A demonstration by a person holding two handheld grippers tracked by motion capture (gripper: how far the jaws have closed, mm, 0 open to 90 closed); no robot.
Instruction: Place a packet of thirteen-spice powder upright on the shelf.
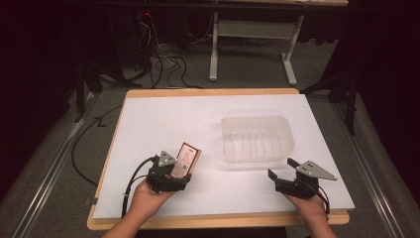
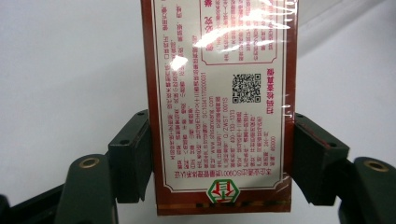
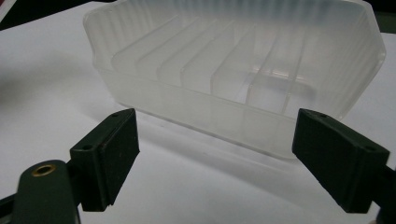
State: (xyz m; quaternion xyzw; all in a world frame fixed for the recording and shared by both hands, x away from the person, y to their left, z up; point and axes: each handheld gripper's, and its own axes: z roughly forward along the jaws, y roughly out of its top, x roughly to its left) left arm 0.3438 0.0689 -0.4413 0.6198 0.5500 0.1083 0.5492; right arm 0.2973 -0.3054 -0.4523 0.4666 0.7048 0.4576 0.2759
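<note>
The red packet (image 1: 186, 159) is clamped between the left gripper (image 1: 174, 171) jaws, above the tabletop's (image 1: 148, 119) near-left part. The right gripper (image 1: 281, 171), jaws spread and empty, sits near the front-right corner, facing the clear plastic tray (image 1: 257, 139).

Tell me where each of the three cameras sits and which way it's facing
High view: above the person's side, looking forward and down on the white-covered table; both forearms, left gripper, right gripper.
Left gripper view: rides the left gripper, looking along its jaws, shut on the red printed packet.
Right gripper view: rides the open right gripper, facing the clear ribbed plastic tray.
Shared: the high view also shows the packet and tray.
</note>
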